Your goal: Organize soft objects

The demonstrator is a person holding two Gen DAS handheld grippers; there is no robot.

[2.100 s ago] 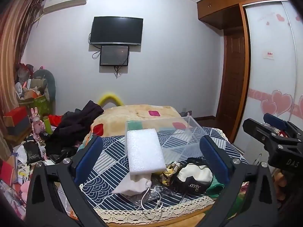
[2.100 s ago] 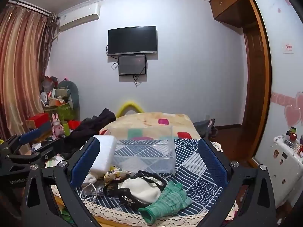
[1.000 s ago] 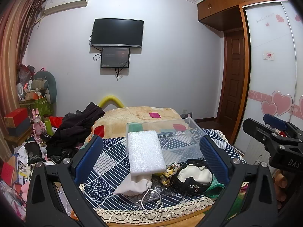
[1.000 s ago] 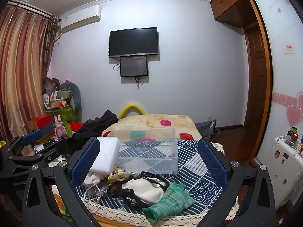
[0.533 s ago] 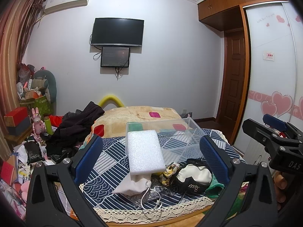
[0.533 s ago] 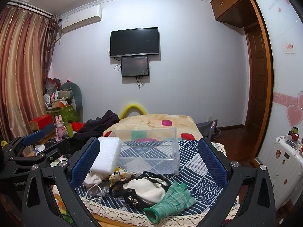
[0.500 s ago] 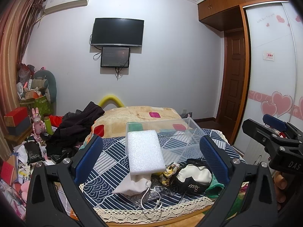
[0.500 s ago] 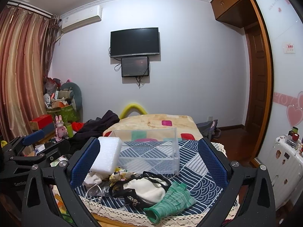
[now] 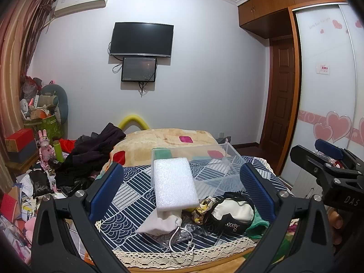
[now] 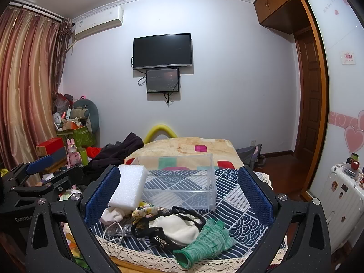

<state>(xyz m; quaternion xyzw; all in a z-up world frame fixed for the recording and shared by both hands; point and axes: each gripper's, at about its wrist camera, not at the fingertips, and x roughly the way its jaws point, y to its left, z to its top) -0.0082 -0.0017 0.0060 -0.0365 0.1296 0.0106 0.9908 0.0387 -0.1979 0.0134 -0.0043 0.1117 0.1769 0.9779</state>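
A pile of soft things lies at the near edge of a table with a blue patterned cloth (image 9: pixel 134 188). It holds a white foam block (image 9: pixel 174 184), a white cloth pouch (image 9: pixel 160 221), a yellow patterned scrunchie (image 9: pixel 202 207), a black and white bag (image 9: pixel 234 211) and a green knit piece (image 10: pixel 204 243). A clear plastic box (image 10: pixel 179 179) stands behind the pile. My left gripper (image 9: pixel 182 191) is open and empty, held back from the pile. My right gripper (image 10: pixel 178 195) is open and empty too. The foam block (image 10: pixel 129 187) also shows in the right wrist view.
A bed with a beige blanket (image 9: pixel 168 141) lies behind the table, dark clothes (image 9: pixel 91 150) heaped on its left. Clutter and boxes (image 9: pixel 29 150) fill the left floor. A white suitcase (image 10: pixel 341 202) stands right. A white cord (image 9: pixel 182 238) lies at the cloth's front.
Both views have shifted very slightly; the right gripper has drifted a little to the left. Nothing on the table has moved.
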